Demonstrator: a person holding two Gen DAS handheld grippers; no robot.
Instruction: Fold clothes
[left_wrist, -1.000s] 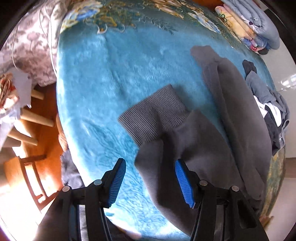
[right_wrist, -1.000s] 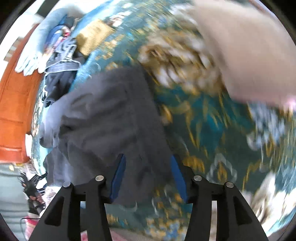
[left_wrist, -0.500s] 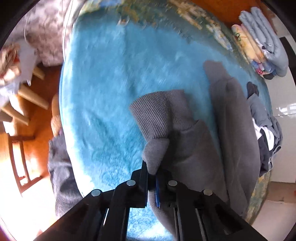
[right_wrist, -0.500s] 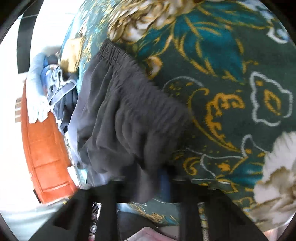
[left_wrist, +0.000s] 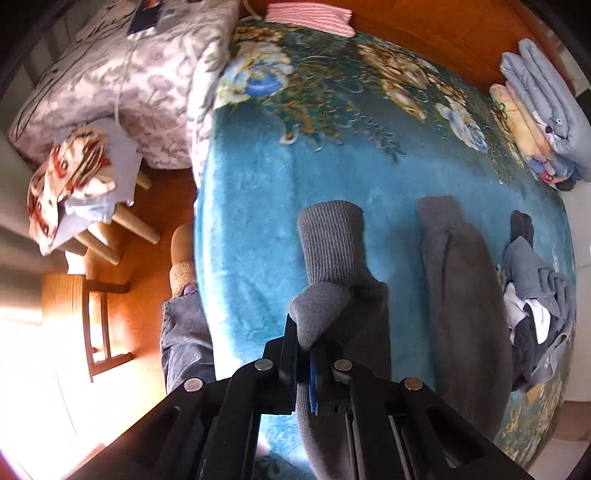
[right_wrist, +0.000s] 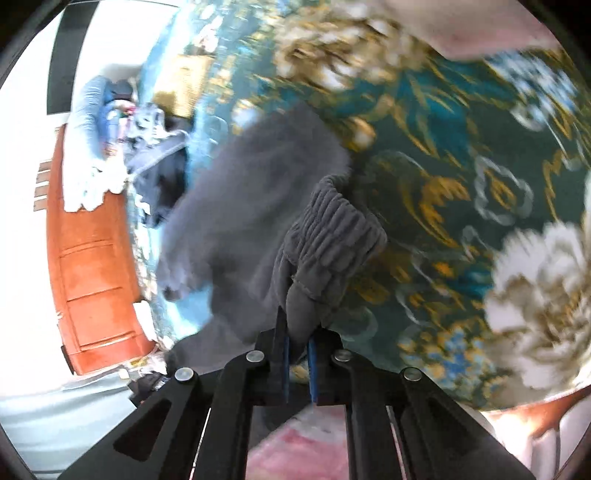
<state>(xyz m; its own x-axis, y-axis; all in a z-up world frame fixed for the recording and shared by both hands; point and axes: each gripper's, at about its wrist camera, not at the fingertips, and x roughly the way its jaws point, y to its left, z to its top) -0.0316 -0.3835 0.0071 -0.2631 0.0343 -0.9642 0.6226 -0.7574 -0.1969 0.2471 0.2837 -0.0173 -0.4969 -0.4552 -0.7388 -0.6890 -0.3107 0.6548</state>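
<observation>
Trousers (left_wrist: 373, 332) of grey fleece lie on the bed (left_wrist: 258, 192), over its blue blanket, and both tools have a hold of them. One leg runs away from the left tool (left_wrist: 308, 341) towards its ribbed cuff (left_wrist: 330, 243); the other leg (left_wrist: 461, 295) lies beside it, apart. The left tool is pressed together on a fold of cloth at the near leg. The right tool (right_wrist: 298, 338) is closing on the gathered waistband (right_wrist: 332, 232), with cloth already between its pads. So the garment's long axis runs between the two tools, waist at the right hand, leg at the left. Bringing one end over the other probably comes next. A heap of unfolded clothes (left_wrist: 535, 306) waits near the bed's far edge.
</observation>
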